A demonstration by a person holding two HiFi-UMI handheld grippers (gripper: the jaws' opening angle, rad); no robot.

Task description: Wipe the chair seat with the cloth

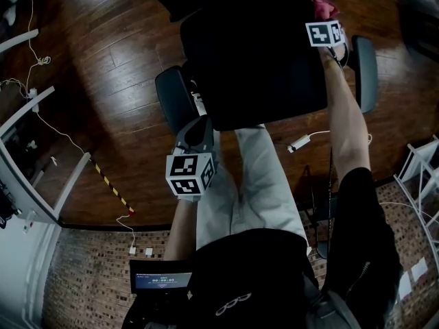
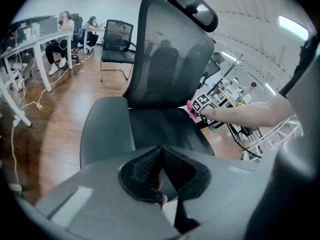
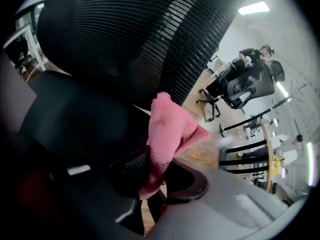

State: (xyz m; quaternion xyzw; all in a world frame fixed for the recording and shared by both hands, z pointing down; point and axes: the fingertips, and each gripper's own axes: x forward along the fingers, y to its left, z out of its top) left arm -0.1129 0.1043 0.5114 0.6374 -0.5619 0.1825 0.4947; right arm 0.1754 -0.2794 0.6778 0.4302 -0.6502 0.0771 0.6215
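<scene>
The pink cloth [image 3: 167, 129] is pinched between the closed jaws of the right gripper [image 3: 151, 176] and stands up past them. The office chair seat [image 3: 75, 119] lies just left. The left gripper [image 2: 161, 159] is closed on nothing, with the seat ahead.

The floor [image 1: 103, 60] is dark brown wood, with a brick-look strip [image 1: 89, 266] near. White cables [image 1: 42, 60] lie on the left. Far left, people sit at a long white desk [image 2: 35, 40] beside an empty black chair [image 2: 117, 36]. A long light [image 3: 254, 7] glows on the ceiling.
</scene>
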